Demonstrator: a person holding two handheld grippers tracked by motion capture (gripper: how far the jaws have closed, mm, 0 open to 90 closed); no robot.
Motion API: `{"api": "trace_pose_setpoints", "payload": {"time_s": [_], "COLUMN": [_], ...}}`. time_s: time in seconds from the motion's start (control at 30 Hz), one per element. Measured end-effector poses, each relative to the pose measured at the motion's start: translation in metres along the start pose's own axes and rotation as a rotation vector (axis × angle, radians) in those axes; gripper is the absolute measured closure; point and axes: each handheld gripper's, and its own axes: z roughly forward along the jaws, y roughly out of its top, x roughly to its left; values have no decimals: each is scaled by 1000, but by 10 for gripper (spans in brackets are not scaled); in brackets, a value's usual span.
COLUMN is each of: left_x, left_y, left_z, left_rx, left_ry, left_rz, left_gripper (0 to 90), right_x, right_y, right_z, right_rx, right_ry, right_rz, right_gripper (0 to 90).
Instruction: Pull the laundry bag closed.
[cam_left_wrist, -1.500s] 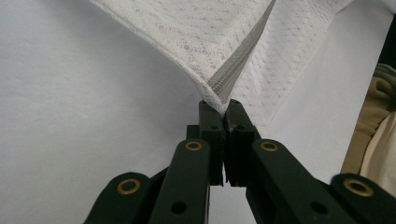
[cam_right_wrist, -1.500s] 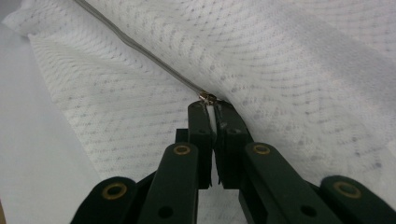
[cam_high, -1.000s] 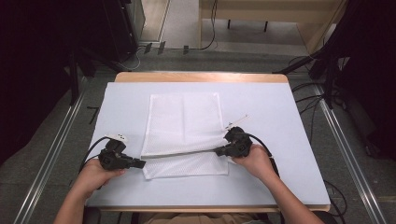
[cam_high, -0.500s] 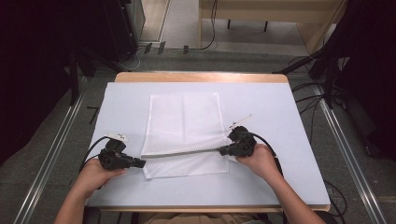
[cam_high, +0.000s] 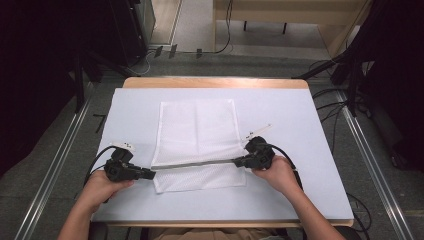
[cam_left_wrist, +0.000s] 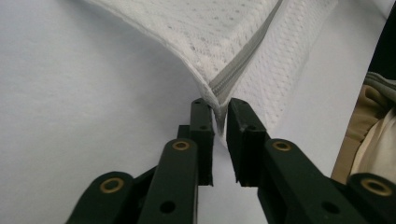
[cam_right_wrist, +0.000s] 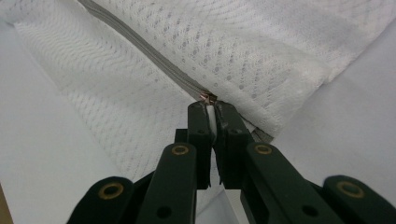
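White mesh bag (cam_high: 196, 131) lay flat mid-bench (cam_high: 310, 130), its grey zipper (cam_high: 195, 163) stretched taut near the front. The left gripper (cam_high: 148, 174) pinched the zipper's left end; the right gripper (cam_high: 239, 161) clamped the slider (cam_right_wrist: 208, 98).

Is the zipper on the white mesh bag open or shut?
Shut, as far as visible: the grey zipper runs as one closed line across the mesh bag, stretched between the left hand-held gripper and right hand-held gripper.

The right tool (cam_high: 239, 161) now sits a little farther right along the zipper (cam_high: 195, 163) than a second ago, and the zipper line runs straighter and tauter between both tools.
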Motion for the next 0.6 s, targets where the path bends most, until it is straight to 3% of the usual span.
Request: {"api": "trace_pose_setpoints", "payload": {"time_s": [0.17,0.37,0.5,0.57,0.6], "left_x": [2,0,1,1,1], "left_y": [1,3,3,3,3], "left_z": [-1,-2,-4,-5,-6], "left_rx": [-9,-24,-52,-83,-95], "left_ry": [-12,2,21,39,48], "left_rz": [-23,-16,-10,-6,-2], "left_gripper": [704,624,554,482,430], "right_x": [2,5,5,3,2], "right_y": [1,2,2,2,1], "right_z": [2,2,0,-1,-3], "right_rx": [-4,-32,-54,-77,-104], "right_ry": [0,-22,-28,-34,-47], "right_rz": [-4,-33,-41,-50,-64], "right_gripper": [828,733,626,563,490]}}
